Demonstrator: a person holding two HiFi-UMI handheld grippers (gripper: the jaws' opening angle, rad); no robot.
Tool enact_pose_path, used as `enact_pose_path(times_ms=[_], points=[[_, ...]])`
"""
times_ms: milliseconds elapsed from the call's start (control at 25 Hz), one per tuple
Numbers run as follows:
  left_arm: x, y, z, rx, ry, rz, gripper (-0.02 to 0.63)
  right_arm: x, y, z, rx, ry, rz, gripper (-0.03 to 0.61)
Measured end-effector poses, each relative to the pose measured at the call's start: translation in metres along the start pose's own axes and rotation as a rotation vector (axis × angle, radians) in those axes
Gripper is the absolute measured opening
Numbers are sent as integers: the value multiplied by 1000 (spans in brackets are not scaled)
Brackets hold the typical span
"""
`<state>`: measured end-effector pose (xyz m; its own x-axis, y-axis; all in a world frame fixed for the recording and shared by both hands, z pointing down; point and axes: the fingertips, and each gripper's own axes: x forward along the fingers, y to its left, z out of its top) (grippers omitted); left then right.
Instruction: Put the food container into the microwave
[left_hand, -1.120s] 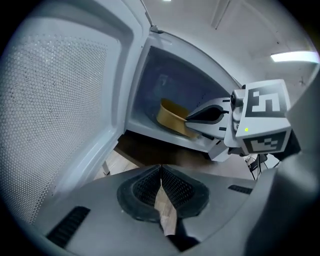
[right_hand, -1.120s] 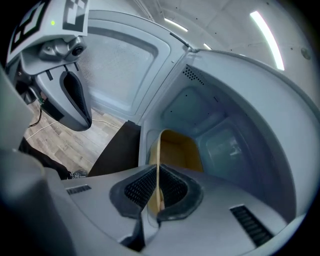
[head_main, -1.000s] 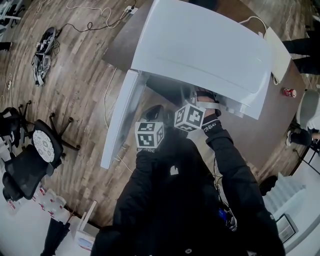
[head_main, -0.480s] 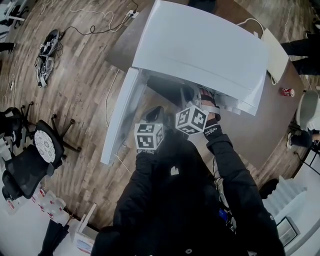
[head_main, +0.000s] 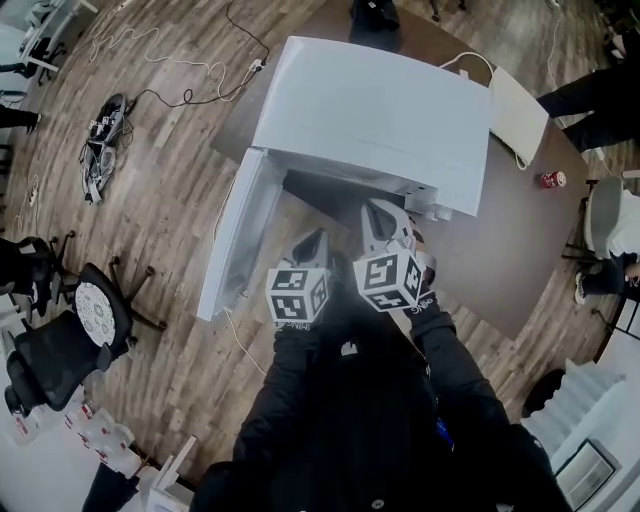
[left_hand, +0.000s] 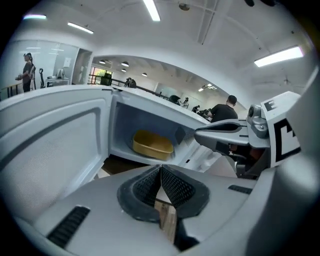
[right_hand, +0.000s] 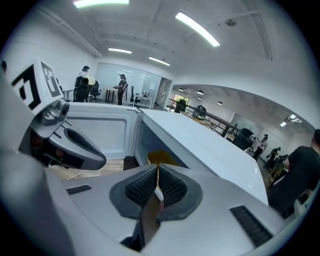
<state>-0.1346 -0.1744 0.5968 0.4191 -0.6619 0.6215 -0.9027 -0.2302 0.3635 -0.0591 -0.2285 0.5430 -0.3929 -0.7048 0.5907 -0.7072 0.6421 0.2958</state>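
**A:** Where is the container (left_hand: 152, 144)?

**B:** Inside the microwave (head_main: 370, 110), on its floor toward the back. The door (head_main: 235, 235) hangs wide open on our left.

**A:** And our 2 grippers?

**B:** Both are outside, in front of the opening. The left gripper (left_hand: 161, 175) has its jaws pressed together on nothing. The right gripper (right_hand: 157, 180) is closed to a thin slit, also empty.

**A:** So we judge that only the door is left.

**B:** Yes. We should push its outer face near the free edge with the left tips, swing it steadily, and hold the right gripper clear of the gap.
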Motion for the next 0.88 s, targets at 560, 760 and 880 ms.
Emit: enact_pose_path(times_ms=[560,760,880], points=[[-67,-97,76,142,-222,-88,34,-129,-33,46,250,-243,-95,23],[-86,-120,83,168,-269,-93,34,-161,-43,55,281,-302,-120,24],[-95,-131,87,176,-297,-95,34,-175,-44,58,276,-328,-123,23]])
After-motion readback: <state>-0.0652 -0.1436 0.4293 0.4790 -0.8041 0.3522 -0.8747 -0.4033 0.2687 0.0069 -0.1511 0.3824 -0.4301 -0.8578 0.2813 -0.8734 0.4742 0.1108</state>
